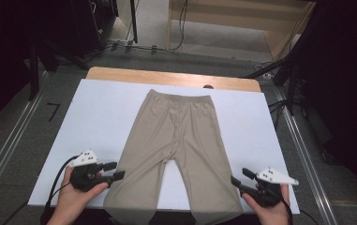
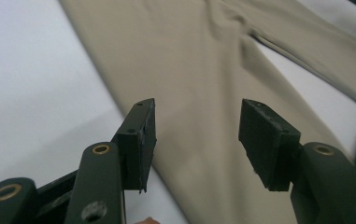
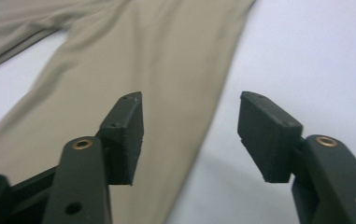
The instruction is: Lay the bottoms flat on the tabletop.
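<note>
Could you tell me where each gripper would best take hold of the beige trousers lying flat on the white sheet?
Probably at the leg hems. The trousers lie flat, waistband far, both legs running to the near edge. The left gripper and right gripper, both open, flank the legs, so come in from each outer side.

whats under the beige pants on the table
The beige pants lie flat on a white sheet, which covers a wooden table. Whatever lies beneath the fabric itself is hidden.
</note>
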Tool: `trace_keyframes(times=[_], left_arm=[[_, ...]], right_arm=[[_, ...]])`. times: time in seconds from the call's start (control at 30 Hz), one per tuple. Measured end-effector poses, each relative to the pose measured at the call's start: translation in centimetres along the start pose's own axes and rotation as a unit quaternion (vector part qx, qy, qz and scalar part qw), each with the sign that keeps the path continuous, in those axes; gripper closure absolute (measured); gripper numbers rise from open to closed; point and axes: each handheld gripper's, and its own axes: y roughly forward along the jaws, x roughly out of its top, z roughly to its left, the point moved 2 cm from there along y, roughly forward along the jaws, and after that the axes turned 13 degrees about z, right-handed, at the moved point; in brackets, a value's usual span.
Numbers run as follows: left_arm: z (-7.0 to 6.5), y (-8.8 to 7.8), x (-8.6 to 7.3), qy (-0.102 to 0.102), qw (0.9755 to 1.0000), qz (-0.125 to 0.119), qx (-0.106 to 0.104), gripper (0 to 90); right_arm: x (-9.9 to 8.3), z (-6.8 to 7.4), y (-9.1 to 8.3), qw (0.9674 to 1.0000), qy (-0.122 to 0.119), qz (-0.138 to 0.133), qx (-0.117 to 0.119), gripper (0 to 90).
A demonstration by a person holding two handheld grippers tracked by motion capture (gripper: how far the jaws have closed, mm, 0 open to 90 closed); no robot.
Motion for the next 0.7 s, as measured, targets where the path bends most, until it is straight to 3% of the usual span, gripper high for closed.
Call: trace_keyframes(times=[0.23,0.4,0.5,0.53,0.6,0.7], left_arm=[[4.6,3.6,5.0,-0.027,0.9994,0.003,0.022,47.6],[6.1,5.5,7.6,-0.025,0.9988,0.008,0.042,52.6],[6.4,6.4,8.7,-0.02,0.9986,0.013,0.048,56.1],[6.4,6.6,8.8,-0.017,0.9986,0.017,0.048,59.9],[6.3,6.8,8.9,-0.011,0.9969,0.023,0.074,68.9],[6.8,6.8,9.0,-0.021,0.9952,0.026,0.092,86.4]], right_arm=[[6.5,-4.0,5.3,0.9992,0.003,0.039,-0.006,46.7],[9.5,-5.9,9.2,0.9983,0.016,0.055,-0.009,50.6],[10.6,-6.4,10.6,0.998,0.02,0.059,-0.012,51.9],[11.0,-6.5,11.1,0.9978,0.027,0.06,-0.008,51.9],[11.4,-6.5,11.7,0.9982,0.027,0.053,-0.003,54.0],[11.6,-6.3,12.0,0.9986,0.01,0.051,-0.01,69.5]])
